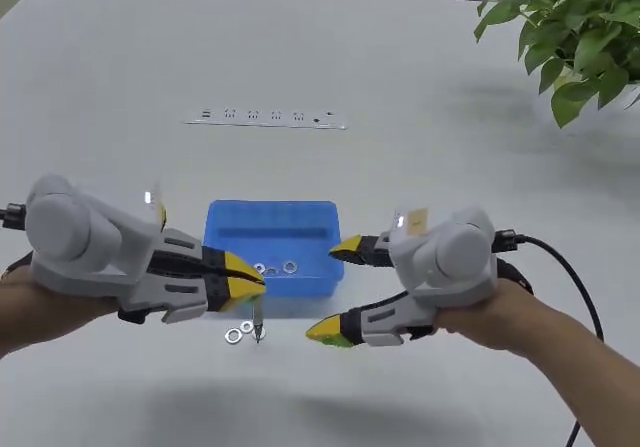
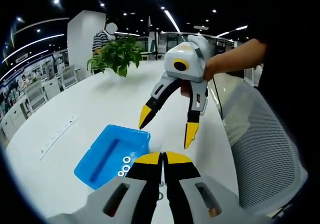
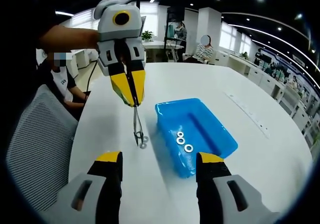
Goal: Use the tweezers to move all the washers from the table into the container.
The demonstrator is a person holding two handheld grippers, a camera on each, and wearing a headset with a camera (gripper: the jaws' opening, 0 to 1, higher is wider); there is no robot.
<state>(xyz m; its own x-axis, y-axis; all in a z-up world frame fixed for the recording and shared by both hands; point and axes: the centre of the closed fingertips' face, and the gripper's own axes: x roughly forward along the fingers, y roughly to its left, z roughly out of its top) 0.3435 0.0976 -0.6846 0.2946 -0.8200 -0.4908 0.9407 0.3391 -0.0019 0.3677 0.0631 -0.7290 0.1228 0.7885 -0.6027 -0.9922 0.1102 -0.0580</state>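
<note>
Skidding risk, bench (image 1: 420, 167): the surface is smooth and pale. The loose washers (image 1: 240, 331) may shoot sideways if the tweezers (image 1: 257, 325) press down on them instead of pinching.
Container (image 1: 225, 229): blue, shallow and open, with three stored washers (image 3: 181, 140) on its floor. A washer let go too low would likely hit the near wall and fall back onto the bench.
Right tool (image 1: 335, 289): jaws wide apart, holding and touching nothing. It hangs just off the container's near right corner. A careless swing inward could nudge the container or the tweezers.
Left tool (image 1: 240, 279): jaws together, clamped on the upper end of the tweezers. If that hold is off-centre, the tweezers may twist.
Tweezers: pointing down, tips at the bench right beside the loose washers. Cannot tell whether the tips have closed on one.
Loose washers: two, thin and flat, on the bench just in front of the container's near wall. They look prone to slipping from the fine tips.
</note>
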